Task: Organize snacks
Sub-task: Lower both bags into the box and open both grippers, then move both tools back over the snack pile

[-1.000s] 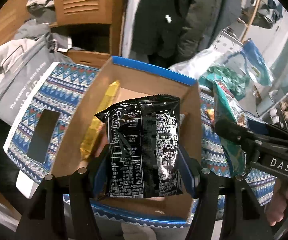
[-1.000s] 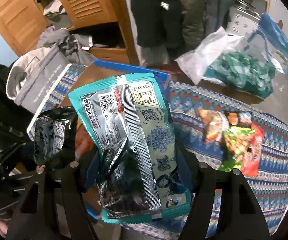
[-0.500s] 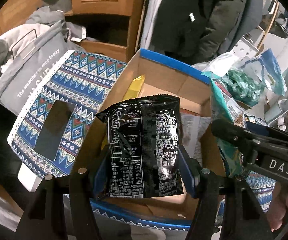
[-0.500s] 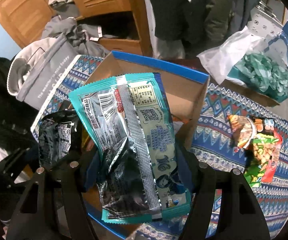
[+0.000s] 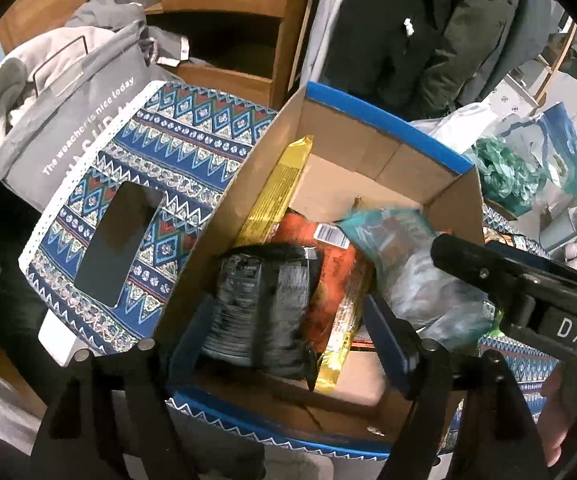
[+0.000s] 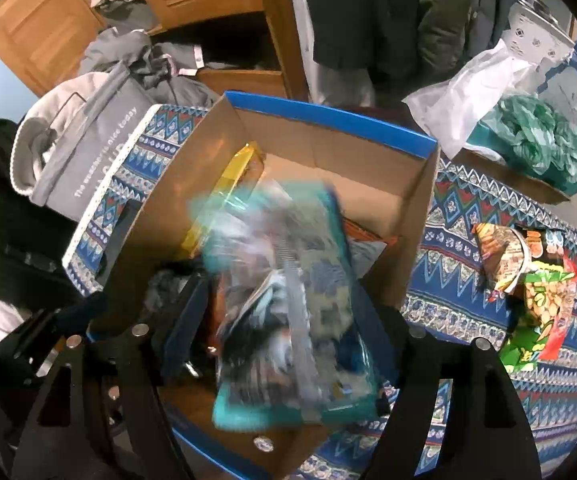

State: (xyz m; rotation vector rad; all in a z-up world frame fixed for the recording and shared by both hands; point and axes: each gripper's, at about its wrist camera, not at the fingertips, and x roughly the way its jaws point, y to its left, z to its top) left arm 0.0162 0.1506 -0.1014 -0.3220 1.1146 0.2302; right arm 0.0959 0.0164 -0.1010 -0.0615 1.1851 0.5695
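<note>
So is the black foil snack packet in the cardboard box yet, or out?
In. The black foil snack packet, blurred, lies inside the blue-rimmed cardboard box; the left gripper's opening jaws no longer press it.

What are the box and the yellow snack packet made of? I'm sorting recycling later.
The box looks like plain brown cardboard, matt inside, with fold creases and a blue-printed rim. The yellow snack packet seems to be glossy plastic or foil film: it catches the light and has a crimped end. Which film it is can't be told.

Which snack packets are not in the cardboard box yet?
The green and orange packets lying on the patterned cloth, right of the box; all others are inside it.
</note>
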